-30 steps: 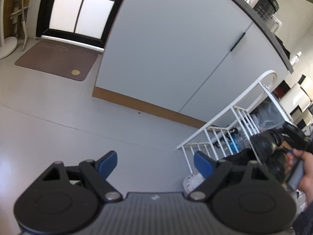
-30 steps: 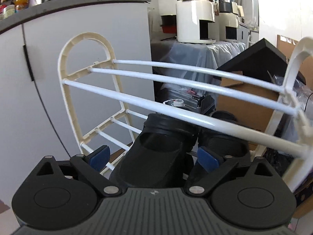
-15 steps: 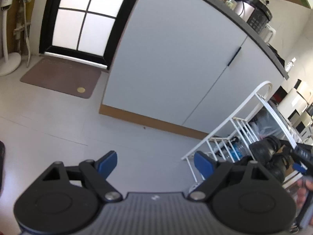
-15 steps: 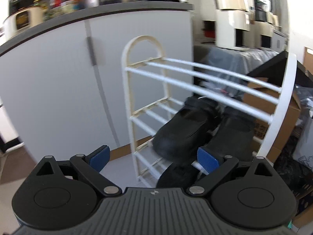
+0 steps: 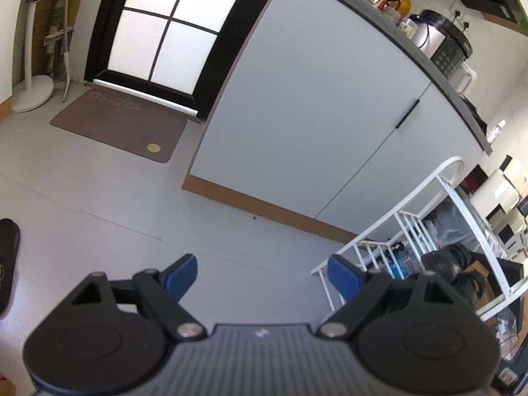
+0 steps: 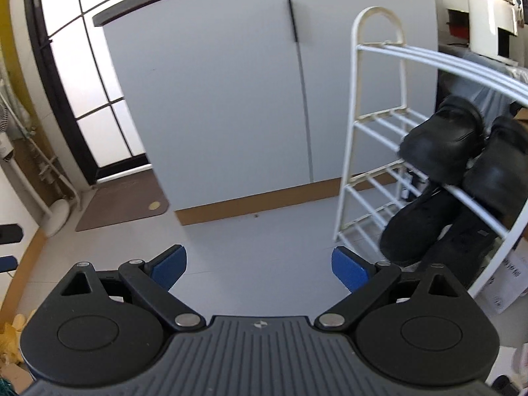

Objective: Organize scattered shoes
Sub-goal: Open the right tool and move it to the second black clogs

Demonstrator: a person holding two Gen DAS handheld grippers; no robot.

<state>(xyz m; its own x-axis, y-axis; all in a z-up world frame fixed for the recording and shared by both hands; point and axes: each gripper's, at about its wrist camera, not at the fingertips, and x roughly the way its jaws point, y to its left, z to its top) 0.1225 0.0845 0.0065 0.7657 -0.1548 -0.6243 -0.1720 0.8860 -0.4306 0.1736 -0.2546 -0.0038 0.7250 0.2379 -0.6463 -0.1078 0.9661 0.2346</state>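
Both tools, left (image 5: 262,272) and right (image 6: 259,264), hang with jaws apart and empty above bare floor, the white shoe rack (image 6: 376,138) ahead to the right holding two black clogs (image 6: 442,145) above two black shoes (image 6: 412,227). A dark shoe (image 5: 7,257) at the left tool's far left lies on the floor; the upper clog's toe overhangs the rail, and a knock to the light rack could likely tip it off.

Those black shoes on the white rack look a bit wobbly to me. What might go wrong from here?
The upper black clogs rest tilted on thin rails of the white rack, toes overhanging, so a knock might tip them off. A dark shoe lies on the floor at the left edge, easily missed. Both tongs, left and right, are open and empty.
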